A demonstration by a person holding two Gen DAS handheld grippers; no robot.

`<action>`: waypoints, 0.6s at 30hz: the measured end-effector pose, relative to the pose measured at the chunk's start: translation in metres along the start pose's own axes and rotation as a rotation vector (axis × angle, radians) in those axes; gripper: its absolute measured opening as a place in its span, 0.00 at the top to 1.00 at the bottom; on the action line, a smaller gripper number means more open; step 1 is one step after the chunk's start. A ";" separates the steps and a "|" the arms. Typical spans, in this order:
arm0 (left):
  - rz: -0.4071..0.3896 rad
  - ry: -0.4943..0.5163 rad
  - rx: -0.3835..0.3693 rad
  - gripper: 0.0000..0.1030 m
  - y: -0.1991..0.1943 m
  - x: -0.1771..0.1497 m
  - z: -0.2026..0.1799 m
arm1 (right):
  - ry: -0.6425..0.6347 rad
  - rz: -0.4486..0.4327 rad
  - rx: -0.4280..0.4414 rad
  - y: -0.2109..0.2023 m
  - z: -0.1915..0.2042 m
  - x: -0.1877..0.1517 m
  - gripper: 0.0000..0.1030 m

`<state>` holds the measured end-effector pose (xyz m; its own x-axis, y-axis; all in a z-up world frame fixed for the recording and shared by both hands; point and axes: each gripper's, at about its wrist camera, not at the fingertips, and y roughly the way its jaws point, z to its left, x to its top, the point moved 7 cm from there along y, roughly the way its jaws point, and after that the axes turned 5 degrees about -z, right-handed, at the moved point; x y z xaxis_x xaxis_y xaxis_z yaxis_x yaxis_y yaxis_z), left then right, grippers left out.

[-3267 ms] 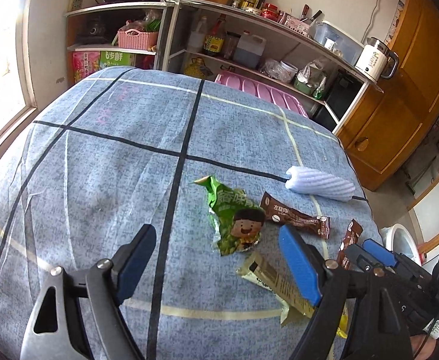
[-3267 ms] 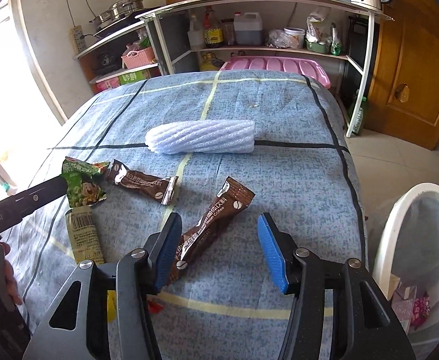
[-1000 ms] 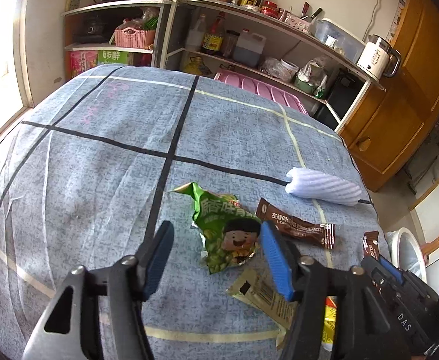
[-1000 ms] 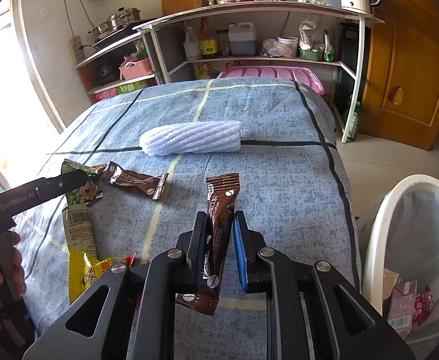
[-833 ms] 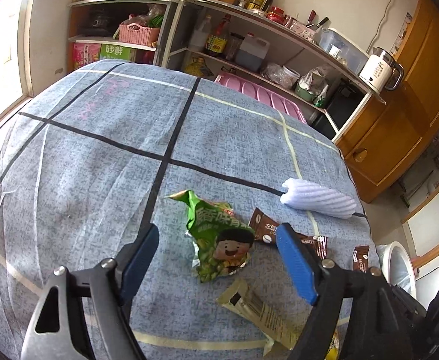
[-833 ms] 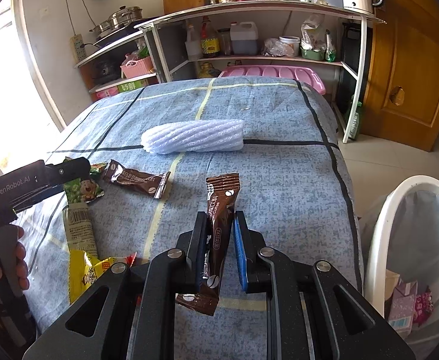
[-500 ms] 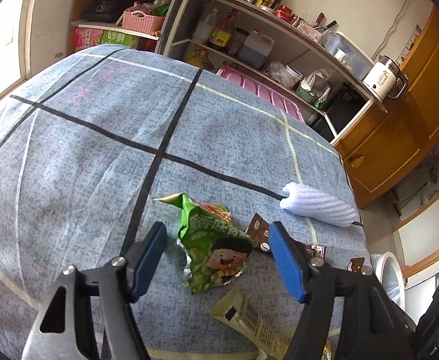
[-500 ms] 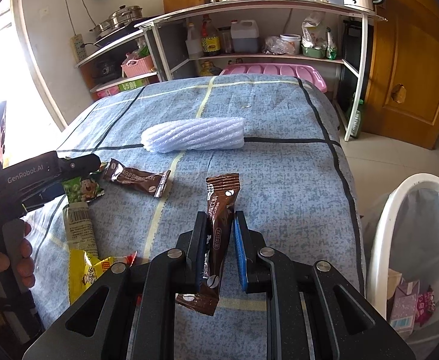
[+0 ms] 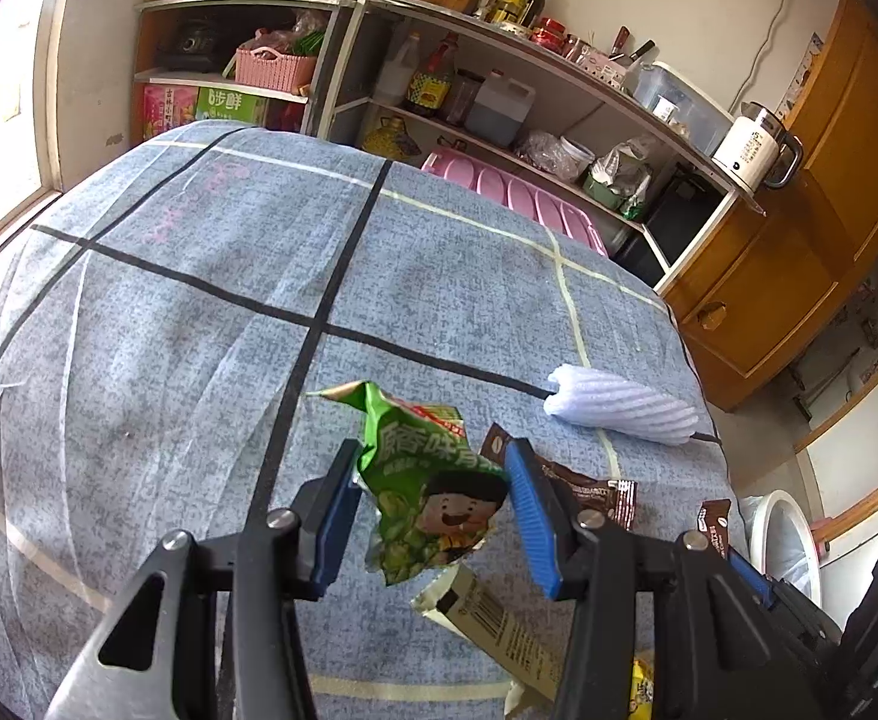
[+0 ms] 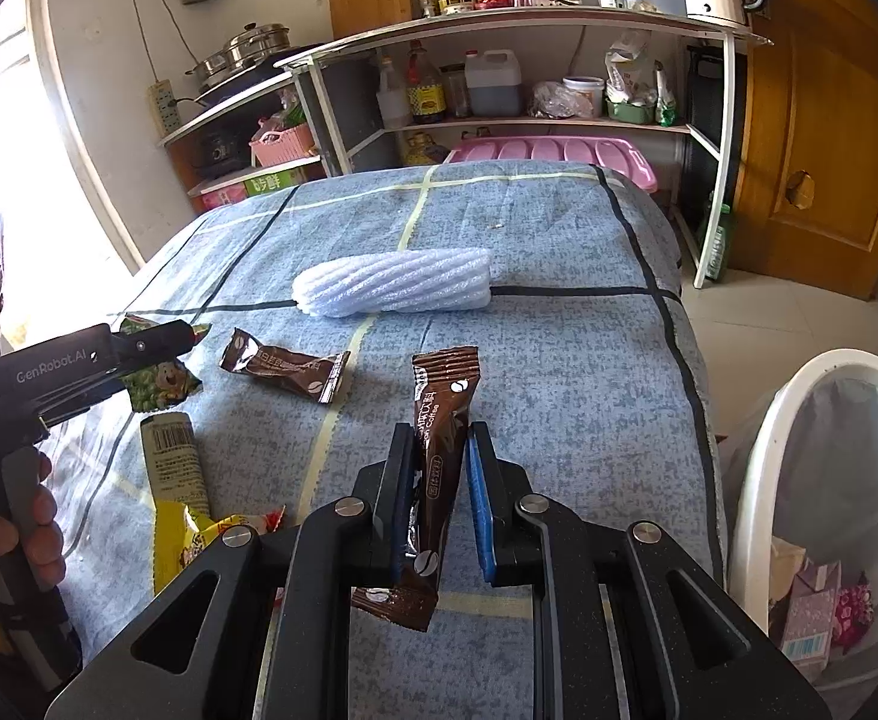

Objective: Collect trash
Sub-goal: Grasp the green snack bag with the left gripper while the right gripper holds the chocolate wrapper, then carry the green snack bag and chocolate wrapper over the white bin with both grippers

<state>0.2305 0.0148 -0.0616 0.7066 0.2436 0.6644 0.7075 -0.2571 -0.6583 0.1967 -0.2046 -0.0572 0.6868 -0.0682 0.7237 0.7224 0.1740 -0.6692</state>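
Two tools are working: left tool (image 9: 432, 504) closing around the crinkled green snack bag (image 9: 426, 486) just left of the white ribbed foam roll (image 9: 619, 411), pads not yet pressing; right tool (image 10: 439, 498) pinching a brown coffee sachet (image 10: 442, 420).

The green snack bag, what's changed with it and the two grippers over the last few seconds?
The left gripper moved in over the green snack bag and its jaws have just been closing, with the bag now between them. The right gripper took hold of a brown coffee sachet off the blanket and holds it. The other brown sachet and white foam roll stayed put.
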 end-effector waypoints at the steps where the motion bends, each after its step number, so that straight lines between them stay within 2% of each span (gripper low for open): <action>1: -0.005 0.008 0.003 0.51 -0.003 0.000 -0.001 | 0.001 -0.003 0.001 -0.002 0.000 0.000 0.82; 10: -0.030 0.058 -0.033 0.51 -0.028 -0.001 -0.024 | 0.009 -0.036 0.012 -0.022 -0.003 0.003 0.82; 18: -0.048 0.115 -0.083 0.51 -0.049 -0.005 -0.059 | 0.032 -0.070 0.015 -0.048 -0.016 0.004 0.82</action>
<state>0.1913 -0.0289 -0.0116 0.6627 0.1504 0.7337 0.7340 -0.3251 -0.5963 0.1657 -0.2286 -0.0252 0.6366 -0.1124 0.7629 0.7680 0.1818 -0.6141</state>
